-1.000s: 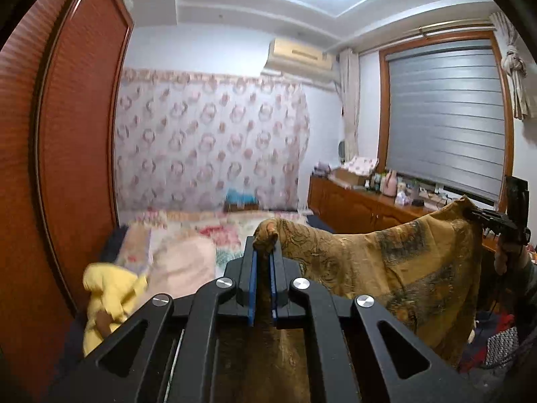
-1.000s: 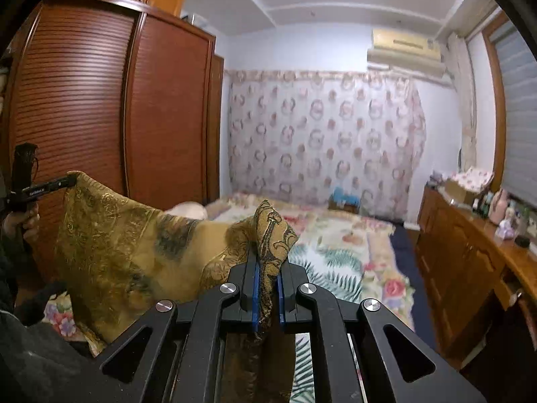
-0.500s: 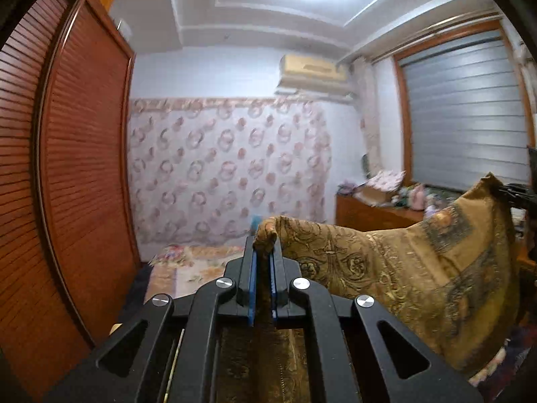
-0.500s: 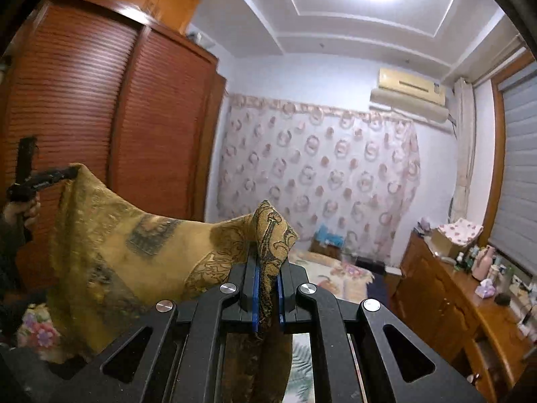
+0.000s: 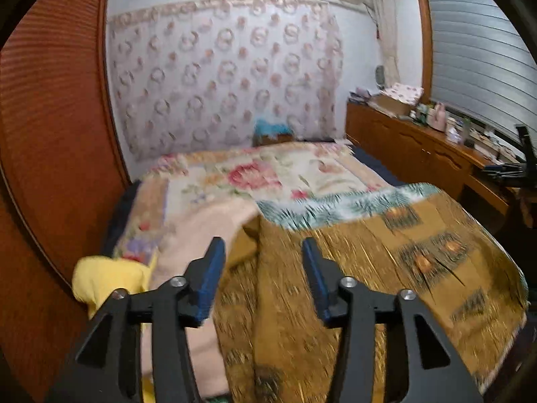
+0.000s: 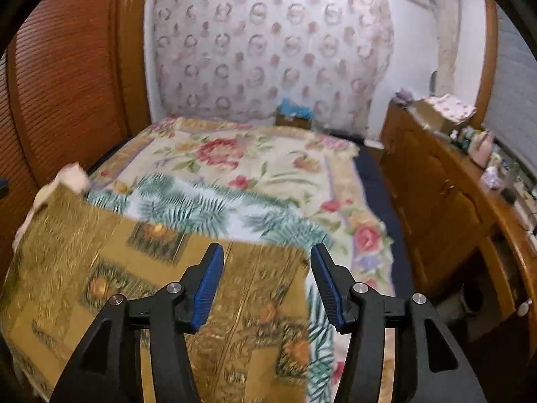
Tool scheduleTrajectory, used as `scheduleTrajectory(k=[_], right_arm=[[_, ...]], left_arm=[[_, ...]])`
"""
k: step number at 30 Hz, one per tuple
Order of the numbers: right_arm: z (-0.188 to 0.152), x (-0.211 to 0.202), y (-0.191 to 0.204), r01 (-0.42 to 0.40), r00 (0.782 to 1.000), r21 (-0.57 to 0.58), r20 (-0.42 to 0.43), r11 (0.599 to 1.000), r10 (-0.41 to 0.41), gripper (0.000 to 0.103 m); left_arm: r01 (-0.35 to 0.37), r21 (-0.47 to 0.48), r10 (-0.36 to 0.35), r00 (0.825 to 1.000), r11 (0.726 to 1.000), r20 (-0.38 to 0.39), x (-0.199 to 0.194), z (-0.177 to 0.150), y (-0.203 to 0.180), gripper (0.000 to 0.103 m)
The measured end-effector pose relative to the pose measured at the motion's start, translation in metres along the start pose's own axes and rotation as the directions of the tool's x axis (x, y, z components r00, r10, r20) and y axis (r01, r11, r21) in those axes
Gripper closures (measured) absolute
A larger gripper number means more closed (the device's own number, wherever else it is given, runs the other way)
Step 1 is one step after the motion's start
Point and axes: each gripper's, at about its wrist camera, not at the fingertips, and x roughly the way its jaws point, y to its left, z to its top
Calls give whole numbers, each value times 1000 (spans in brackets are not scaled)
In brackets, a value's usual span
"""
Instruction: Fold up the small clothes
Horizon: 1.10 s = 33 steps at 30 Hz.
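**Both grippers spread above the golden cloth on the bed**

My left gripper [image 5: 261,268] hangs with its two blue-padded fingers [image 5: 209,278] spread wide, nothing between them. Under it, in the left wrist view, lies the golden patterned cloth [image 5: 386,268], spread flat over the near part of the bed [image 5: 268,174]; the picture is blurred, so fine folds cannot be read. To the left of the cloth, touching its edge, sits a pale pink garment [image 5: 201,231], and left of that a yellow garment [image 5: 100,278] at the bed's near left corner. Beyond the cloth's far edge a fern-print sheet [image 5: 335,205] shows, lying on the floral bedcover. A louvred wooden wardrobe [image 5: 50,134] stands left of the bed, a patterned curtain [image 5: 221,77] hangs behind its head, and a wooden sideboard [image 5: 419,147] runs along its right side.

My right gripper [image 6: 266,278] is likewise spread, its blue pads [image 6: 327,282] wide apart and holding nothing. In the right wrist view the golden patterned cloth [image 6: 134,285] lies below and to the left of the fingers, its right edge falling between them. The fern-print sheet [image 6: 218,208] emerges past the cloth's far and right edges, on the bed [image 6: 268,154]. The sideboard [image 6: 453,194] stands right of the bed.
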Motion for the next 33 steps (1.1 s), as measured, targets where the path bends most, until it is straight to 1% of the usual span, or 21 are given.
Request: scheduleTrajectory(k=[1, 3, 5, 7, 8, 10, 11, 13, 15, 18, 21, 23, 25, 27, 29, 31, 33], right_arm=[[-4, 3, 2, -4, 1000, -9, -10, 1000, 4, 47], [-18, 3, -1, -27, 999, -13, -20, 1000, 26, 47], [-34, -1, 0, -55, 998, -13, -25, 998, 55, 47], [-32, -1, -9, -82, 996, -9, -31, 997, 81, 47], [-41, -7, -11, -98, 995, -3, -37, 995, 97, 47], [-55, -15, -20, -117, 992, 12, -42, 993, 117, 47], [-57, -29, -29, -116, 992, 16, -51, 993, 117, 47], [-62, -30, -33, -118, 990, 33, -76, 992, 120, 47], [-71, -31, -36, -112, 987, 44, -115, 993, 117, 47], [-78, -35, -36, -86, 982, 71, -165, 994, 96, 47], [-82, -28, -44, -74, 978, 106, -187, 992, 93, 47], [-82, -25, -47, -73, 977, 115, -190, 991, 94, 47], [-86, -31, -47, -67, 981, 108, -175, 992, 86, 47], [-91, -28, -45, -58, 984, 100, -164, 993, 74, 47], [-95, -30, -41, -48, 987, 83, -149, 995, 60, 47], [-101, -24, -35, -40, 989, 72, -136, 997, 50, 47], [-106, -22, -33, -43, 990, 73, -133, 996, 53, 46]], left_arm=[[11, -1, -11, 1000, 1000, -8, -4, -6, -3, 29], [38, -5, -38, 999, 999, -28, -8, -16, -9, 22], [63, -8, -63, 997, 998, -54, -9, -28, -19, 22], [68, -6, -68, 995, 998, -75, -10, -39, -27, 22], [67, 0, -67, 994, 998, -90, -11, -50, -33, 22], [81, -2, -81, 991, 997, -109, -8, -57, -39, 22], [101, -10, -101, 987, 995, -128, -6, -65, -44, 22], [113, -7, -113, 982, 994, -150, -3, -73, -50, 22], [114, 13, -109, 976, 993, -189, 5, -82, -58, 22], [104, 18, -97, 967, 994, -238, 14, -93, -63, 22], [96, 8, -90, 959, 995, -270, 21, -99, -62, 22], [89, 6, -84, 954, 996, -287, 25, -103, -61, 22], [84, 8, -77, 949, 996, -304, 29, -106, -63, 22], [79, 24, -67, 948, 997, -311, 31, -108, -65, 21], [78, 31, -64, 947, 997, -314, 32, -108, -68, 19], [84, 36, -68, 946, 996, -318, 33, -109, -69, 14], [83, 41, -66, 946, 996, -318, 32, -110, -72, 14]])
